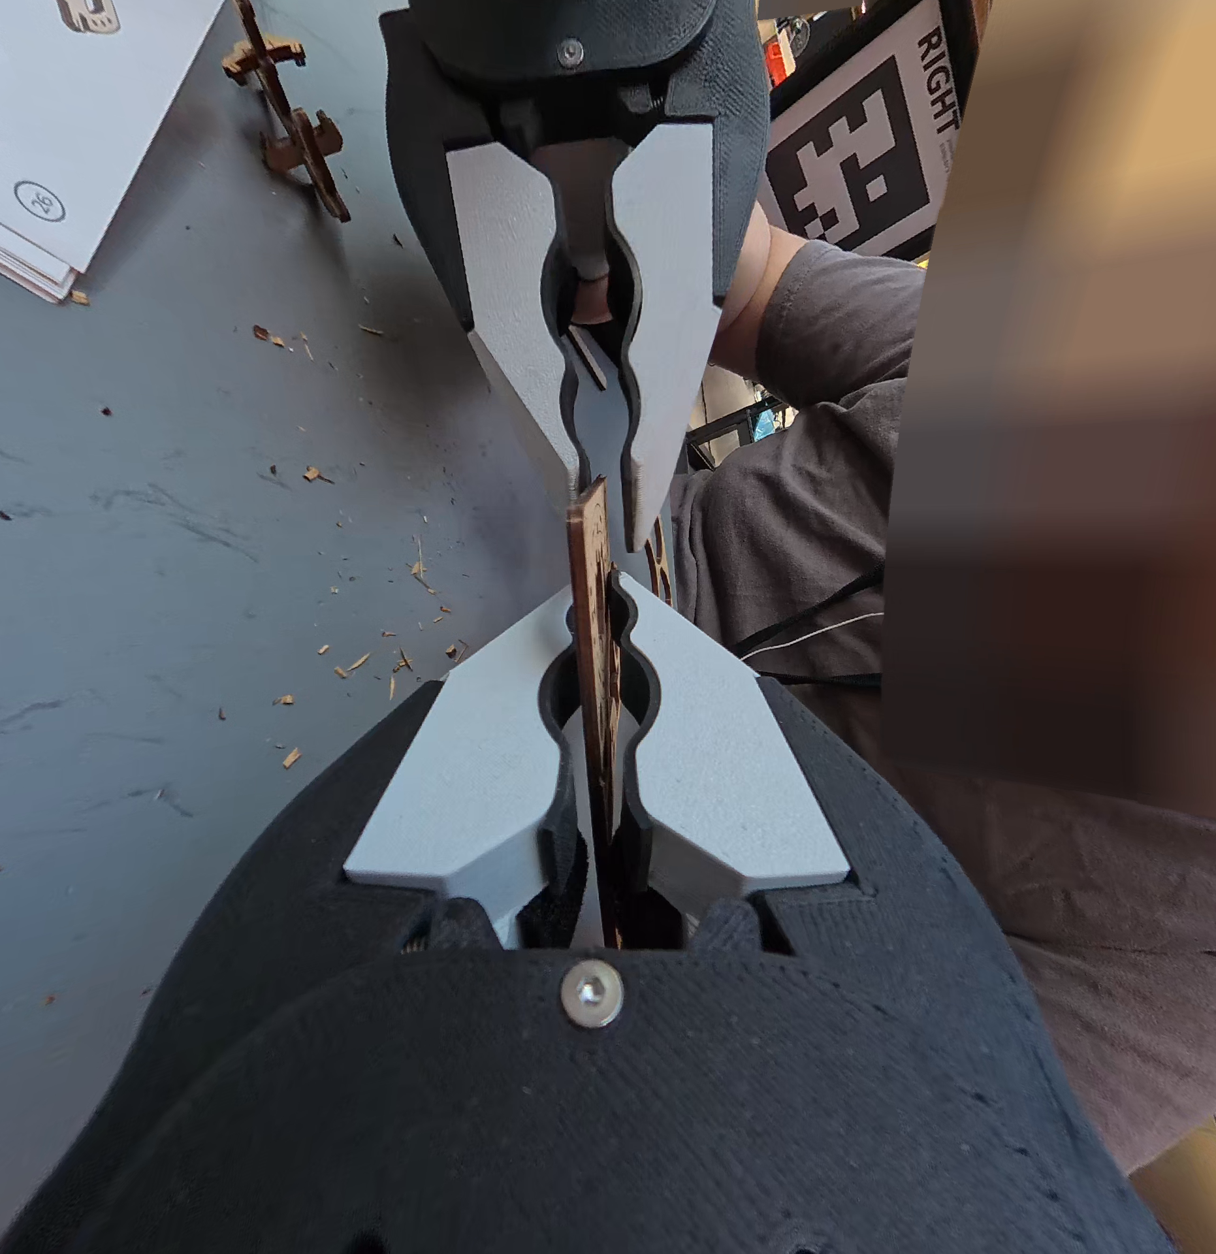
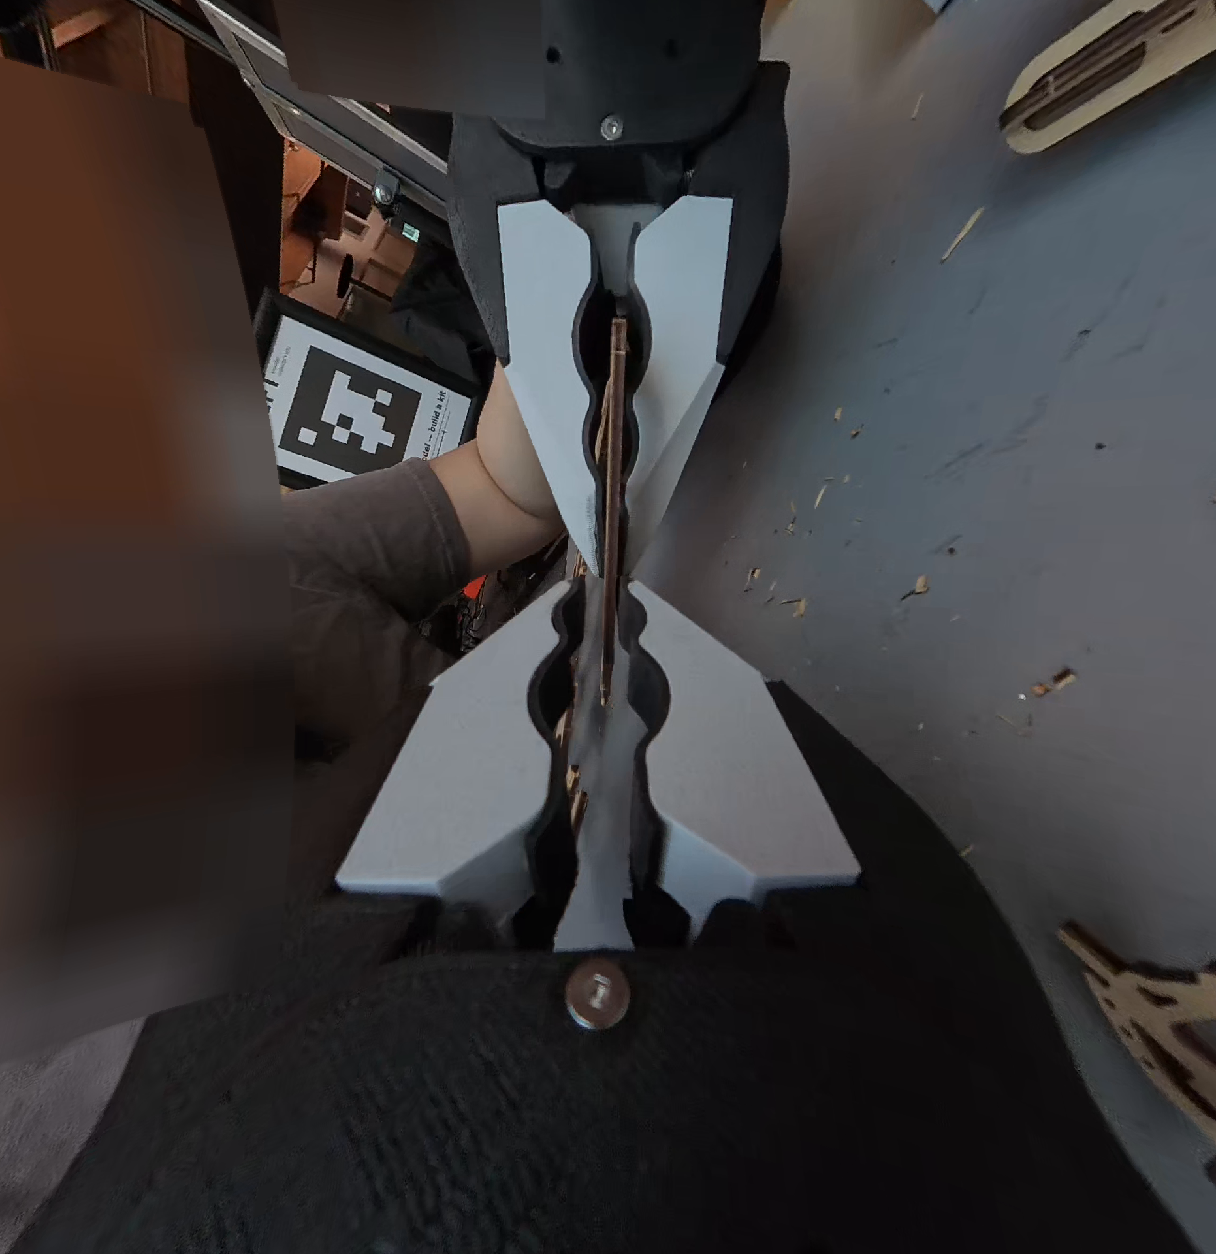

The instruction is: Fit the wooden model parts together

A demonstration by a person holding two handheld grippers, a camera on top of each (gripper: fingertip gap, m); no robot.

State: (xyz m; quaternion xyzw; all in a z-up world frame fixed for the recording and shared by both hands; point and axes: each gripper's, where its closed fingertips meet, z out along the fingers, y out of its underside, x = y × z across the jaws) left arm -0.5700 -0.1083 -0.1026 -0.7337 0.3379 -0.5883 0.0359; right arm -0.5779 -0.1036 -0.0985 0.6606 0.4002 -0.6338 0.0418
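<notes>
Grey desk (image 1: 151,543) is lying under both tools, with wood chips (image 1: 361,661) scattered over its middle. White booklet (image 1: 62,136) is sitting at one corner, and a small wooden model (image 1: 300,136) is standing beside it. Left gripper (image 1: 602,597) is pinching a thin wooden part (image 1: 592,611) on its edge. Right gripper (image 2: 602,611) is meeting it tip to tip, closed on the same part.

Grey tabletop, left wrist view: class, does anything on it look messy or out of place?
Yes. Small wood splinters are scattered across the grey tabletop, mostly left of the two grippers. They look like debris shed from the wooden parts.
</notes>
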